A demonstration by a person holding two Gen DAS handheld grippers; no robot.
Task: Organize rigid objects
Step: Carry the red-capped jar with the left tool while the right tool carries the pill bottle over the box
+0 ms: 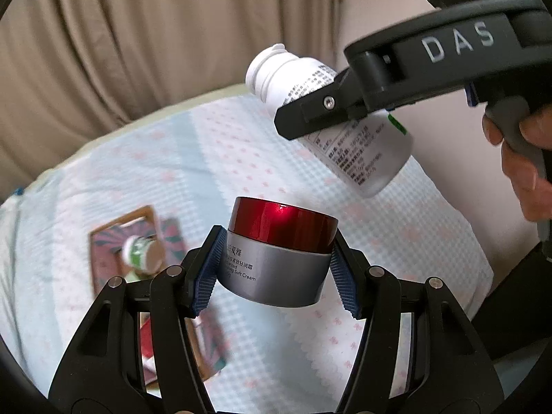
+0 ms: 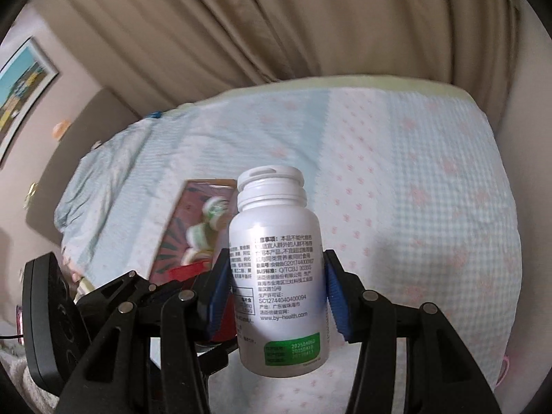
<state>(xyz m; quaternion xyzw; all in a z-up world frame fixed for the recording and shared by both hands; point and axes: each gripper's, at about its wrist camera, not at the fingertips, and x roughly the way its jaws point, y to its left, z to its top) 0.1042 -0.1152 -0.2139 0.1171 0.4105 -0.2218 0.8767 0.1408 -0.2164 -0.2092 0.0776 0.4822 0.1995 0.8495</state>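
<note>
My left gripper (image 1: 274,269) is shut on a cream jar (image 1: 276,255) with a grey body and a shiny red lid, held above the bed. My right gripper (image 2: 276,293) is shut on a white pill bottle (image 2: 277,276) with a white cap and printed label, held upright in its own view. In the left wrist view the same bottle (image 1: 345,127) hangs tilted at the upper right, clamped in the right gripper's black finger (image 1: 331,110). A patterned tray (image 1: 107,241) lies on the bed at the left with a green-and-white container (image 1: 141,252) in it.
The bed has a light blue and pink patterned cover (image 1: 241,158). Beige curtains (image 1: 138,34) hang behind it. The tray (image 2: 193,214) also shows left of the bottle in the right wrist view. A framed picture (image 2: 20,93) hangs on the left wall.
</note>
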